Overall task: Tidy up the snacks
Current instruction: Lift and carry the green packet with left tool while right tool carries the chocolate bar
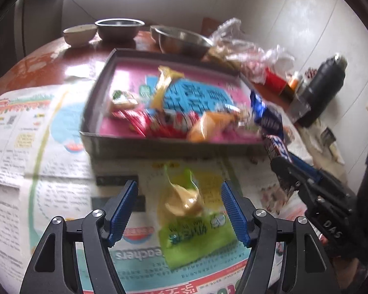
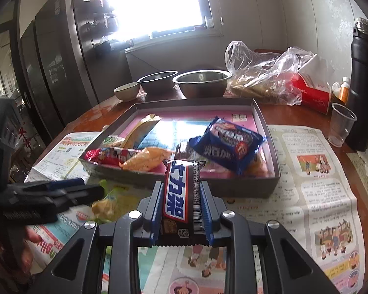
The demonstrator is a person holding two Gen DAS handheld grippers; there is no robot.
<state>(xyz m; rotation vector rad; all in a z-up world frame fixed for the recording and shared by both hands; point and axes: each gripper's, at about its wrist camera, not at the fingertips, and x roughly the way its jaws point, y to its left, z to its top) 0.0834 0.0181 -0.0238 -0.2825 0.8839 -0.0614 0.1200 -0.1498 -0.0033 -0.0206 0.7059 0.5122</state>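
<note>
Before the tray's (image 2: 267, 183) near wall, the left claw (image 1: 179, 210) gaped astride a green packet (image 1: 193, 240), while the right claw (image 2: 181, 210) clamped a chocolate bar (image 2: 181, 191).

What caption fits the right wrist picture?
Right gripper clamps a chocolate bar before the snack tray.

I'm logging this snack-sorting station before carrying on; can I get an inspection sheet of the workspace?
Surface: reddish wooden table under spread newspaper.
Job's things: shallow grey cardboard tray holding several wrapped snacks; green-yellow snack packet outside it on the newspaper.
Clutter: steel bowls, clear plastic bag, black flask, clear plastic cup.
Grippers: left gripper open around the packet; right gripper clamping a brown chocolate bar.
Cables: nothing seen.
Surroundings: bright window, dark cabinets.
</note>
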